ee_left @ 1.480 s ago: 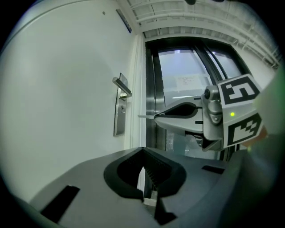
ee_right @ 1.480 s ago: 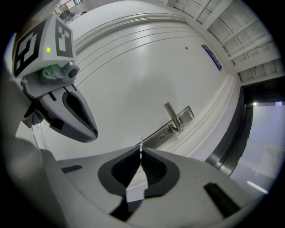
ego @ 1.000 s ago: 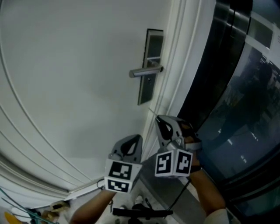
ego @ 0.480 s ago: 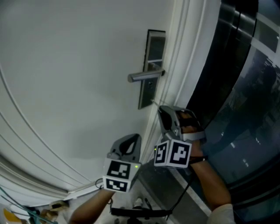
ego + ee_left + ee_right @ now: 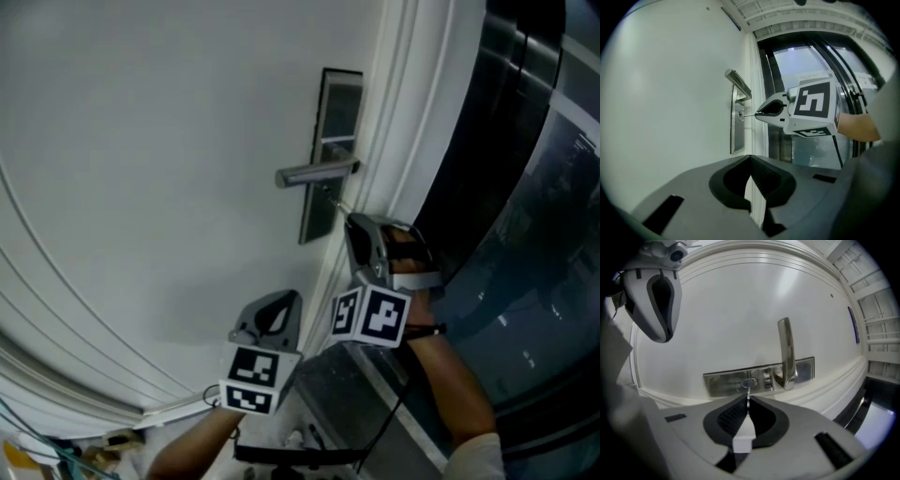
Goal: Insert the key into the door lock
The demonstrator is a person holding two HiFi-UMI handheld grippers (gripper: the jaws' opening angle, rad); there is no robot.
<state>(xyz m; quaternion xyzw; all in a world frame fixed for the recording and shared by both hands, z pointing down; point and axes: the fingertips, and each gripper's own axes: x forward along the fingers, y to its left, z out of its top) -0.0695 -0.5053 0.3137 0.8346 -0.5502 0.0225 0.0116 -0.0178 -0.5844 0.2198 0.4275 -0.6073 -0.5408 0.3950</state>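
Note:
A steel lock plate (image 5: 330,141) with a lever handle (image 5: 315,173) sits on the white door. Below the handle is the keyhole (image 5: 749,383). My right gripper (image 5: 351,223) is shut on a thin metal key (image 5: 748,397) with a white head. The key tip touches the keyhole; how deep it sits I cannot tell. From the left gripper view, the key (image 5: 748,114) points level at the lock plate (image 5: 737,136) from the right gripper (image 5: 761,112). My left gripper (image 5: 277,302) hangs lower and left, shut with nothing in it, its tips (image 5: 751,206) meeting.
The white moulded door frame (image 5: 398,141) runs just right of the lock. Dark glass panels (image 5: 525,234) fill the right side. Clutter lies on the floor at bottom left (image 5: 56,459), and a black object (image 5: 300,457) lies below the grippers.
My right gripper has risen toward the lock with the key, bringing the tip from below the plate to the keyhole. The left gripper has stayed about where it was.

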